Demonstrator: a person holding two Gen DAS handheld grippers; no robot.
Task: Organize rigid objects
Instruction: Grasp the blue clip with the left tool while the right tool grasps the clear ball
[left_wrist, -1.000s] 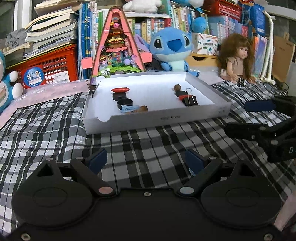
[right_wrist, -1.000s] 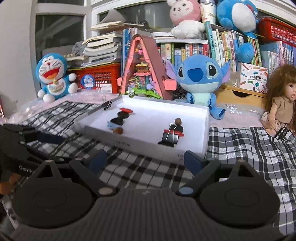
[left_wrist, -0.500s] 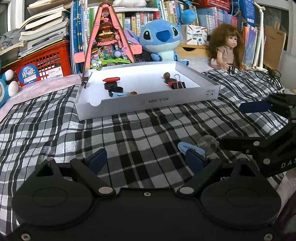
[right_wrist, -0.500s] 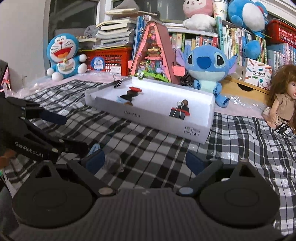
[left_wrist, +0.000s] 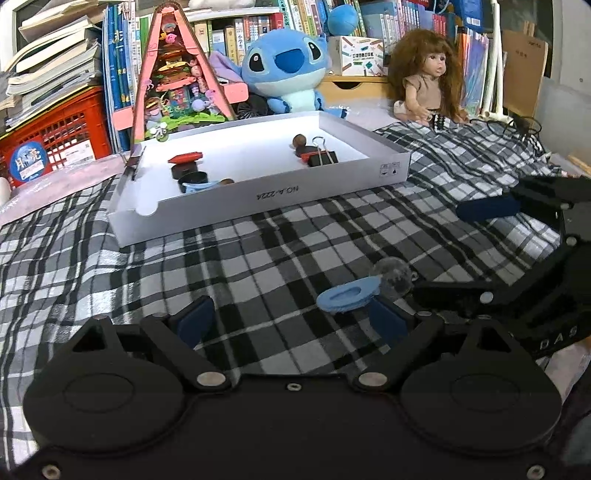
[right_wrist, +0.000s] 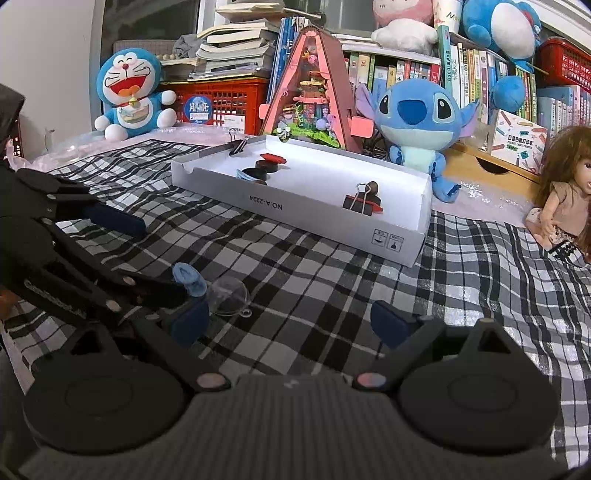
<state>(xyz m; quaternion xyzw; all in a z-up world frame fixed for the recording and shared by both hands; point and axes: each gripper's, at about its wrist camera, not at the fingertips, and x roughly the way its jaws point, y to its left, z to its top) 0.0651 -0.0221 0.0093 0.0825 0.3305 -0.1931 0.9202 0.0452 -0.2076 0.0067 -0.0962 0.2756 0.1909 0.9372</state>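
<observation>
A light blue cap (left_wrist: 349, 297) and a clear plastic ball (left_wrist: 391, 277) lie side by side on the checked cloth. My left gripper (left_wrist: 291, 321) is open and its jaws are closing slightly. Only cloth lies between them, and the cap sits just ahead of its right fingertip (left_wrist: 388, 321). My right gripper (right_wrist: 290, 321) is open over bare cloth, with the ball (right_wrist: 227, 295) and cap (right_wrist: 188, 278) just off its left fingertip (right_wrist: 188, 319). The white box (left_wrist: 258, 199) farther back holds a binder clip (left_wrist: 321, 157), a red cap (left_wrist: 184, 158), black discs and a brown ball.
Behind the box stand a pink triangular toy house (left_wrist: 177, 77), a blue plush (left_wrist: 288, 70), a doll (left_wrist: 428, 81), a red crate (left_wrist: 55, 129) and shelves of books. Another blue plush (right_wrist: 129, 96) sits far left. A second binder clip (right_wrist: 238, 146) grips the box's far corner.
Both grippers have sunk and drawn back from the box. The blue cap and clear ball, unseen a second ago, now lie at the fingertips. The two grippers stand closer together.
</observation>
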